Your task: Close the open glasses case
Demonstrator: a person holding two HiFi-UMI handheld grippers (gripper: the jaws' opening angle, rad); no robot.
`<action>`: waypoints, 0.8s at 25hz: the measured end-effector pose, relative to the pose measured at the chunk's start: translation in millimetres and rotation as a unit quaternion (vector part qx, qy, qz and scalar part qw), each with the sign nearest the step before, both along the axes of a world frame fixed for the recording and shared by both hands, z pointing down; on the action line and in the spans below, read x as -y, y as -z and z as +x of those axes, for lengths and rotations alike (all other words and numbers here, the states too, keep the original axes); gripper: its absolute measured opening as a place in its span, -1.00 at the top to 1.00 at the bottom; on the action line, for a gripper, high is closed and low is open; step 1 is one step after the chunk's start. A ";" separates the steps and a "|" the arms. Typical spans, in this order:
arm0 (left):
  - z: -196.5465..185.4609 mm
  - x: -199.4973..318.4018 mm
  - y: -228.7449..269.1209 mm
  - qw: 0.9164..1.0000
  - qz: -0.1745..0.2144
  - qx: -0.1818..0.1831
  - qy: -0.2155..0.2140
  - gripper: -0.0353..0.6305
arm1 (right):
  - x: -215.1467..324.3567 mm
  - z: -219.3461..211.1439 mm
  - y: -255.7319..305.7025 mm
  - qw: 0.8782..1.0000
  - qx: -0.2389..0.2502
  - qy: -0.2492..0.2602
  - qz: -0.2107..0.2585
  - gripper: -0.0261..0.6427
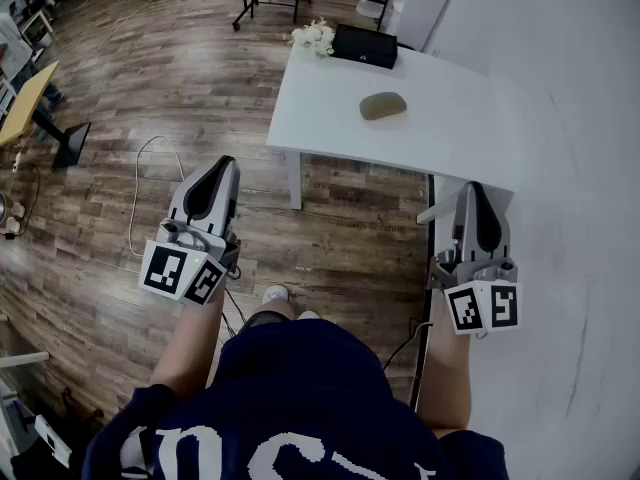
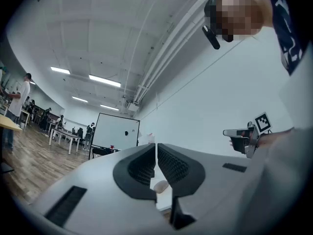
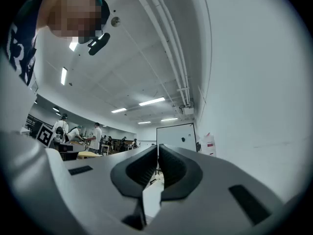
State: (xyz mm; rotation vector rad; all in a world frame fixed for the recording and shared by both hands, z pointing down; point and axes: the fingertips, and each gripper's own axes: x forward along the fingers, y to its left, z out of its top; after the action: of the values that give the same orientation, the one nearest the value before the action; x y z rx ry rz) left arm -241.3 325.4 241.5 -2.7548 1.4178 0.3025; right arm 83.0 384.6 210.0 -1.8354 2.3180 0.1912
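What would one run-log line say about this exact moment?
left hand-held gripper: shut, empty | right hand-held gripper: shut, empty | brown oval item: on white table, untouched

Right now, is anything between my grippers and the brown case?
Nothing visible. The left gripper and right gripper are short of the white table; the brown case lies on bare tabletop, black box beyond it.

Bright, even light from ceiling strips (image 3: 151, 102); soft shadows, heavy fisheye with dark corners in gripper views, near parts blurred.
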 end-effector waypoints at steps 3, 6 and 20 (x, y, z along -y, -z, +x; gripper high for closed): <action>1.6 2.1 -0.1 1.000 -0.002 0.000 0.000 0.82 | 0.1 3.1 1.4 1.000 0.002 -0.004 0.001 0.83; 4.5 4.6 -1.5 1.000 -0.004 0.003 0.002 0.82 | 2.3 5.5 0.8 1.000 0.002 -0.004 0.004 0.83; 18.0 84.4 -13.6 1.000 -0.017 0.006 -0.017 0.82 | 67.5 14.6 -0.7 1.000 0.021 -0.015 0.008 0.83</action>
State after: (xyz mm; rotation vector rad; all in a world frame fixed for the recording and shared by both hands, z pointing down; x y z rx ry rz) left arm -223.4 241.1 255.1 -2.8052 1.3893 0.2649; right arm 97.6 317.1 210.7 -1.8486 2.2566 0.1722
